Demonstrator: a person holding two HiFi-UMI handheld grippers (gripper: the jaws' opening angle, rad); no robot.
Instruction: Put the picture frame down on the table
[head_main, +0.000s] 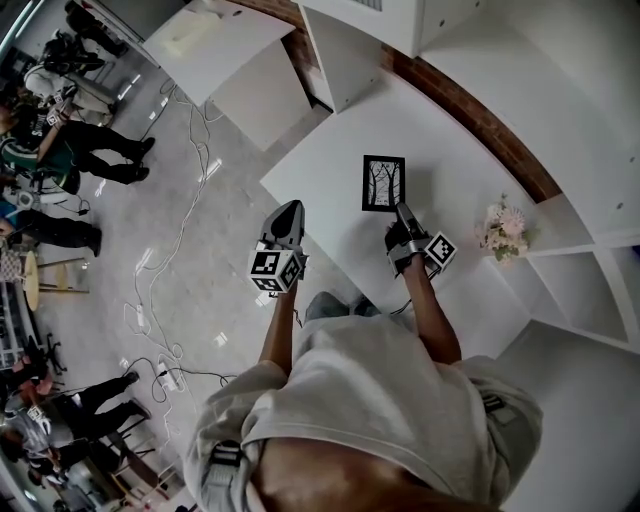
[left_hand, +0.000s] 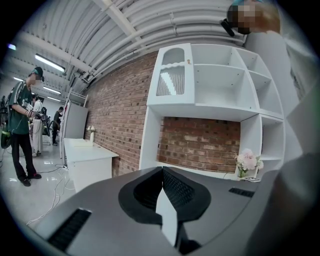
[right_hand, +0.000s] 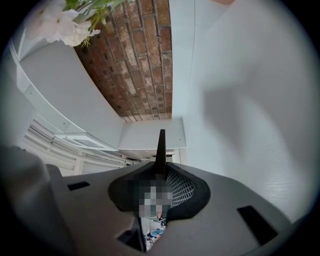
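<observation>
right claw (head_main: 403, 212) clamped on an edge of the picture frame (head_main: 383, 183), picture facing up over the white bench (head_main: 320, 165), left claw (head_main: 289, 208) closed and empty

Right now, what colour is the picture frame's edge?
Black, all round the picture frame. The head view shows it best.

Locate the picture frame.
Head view, centre: picture frame over the white table, near right corner clamped in the right gripper, left of the flowers.

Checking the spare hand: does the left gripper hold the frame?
No; the right gripper holds the picture frame, the left gripper nothing.
</observation>
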